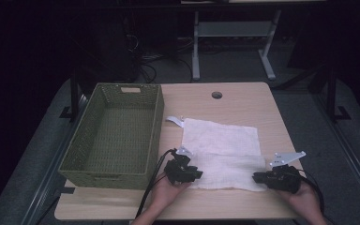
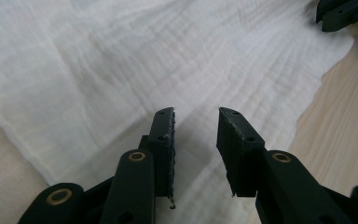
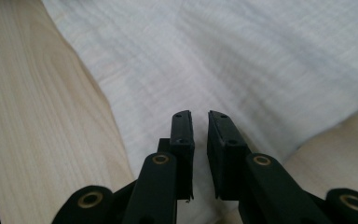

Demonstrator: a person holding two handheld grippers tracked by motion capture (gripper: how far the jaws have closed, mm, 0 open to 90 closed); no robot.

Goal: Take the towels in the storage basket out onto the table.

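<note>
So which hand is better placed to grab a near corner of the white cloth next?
Right. The right gripper sits at the white cloth's near right corner, jaws almost shut over its edge. The left gripper's jaws stand apart above the cloth.

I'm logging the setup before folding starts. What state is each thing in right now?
White cloth: spread flat on the table, near edge folded over.
Green basket: upright, empty.
Left claw: open, over the cloth, gripping nothing.
Right claw: nearly shut, narrow gap, over the cloth's edge.
</note>
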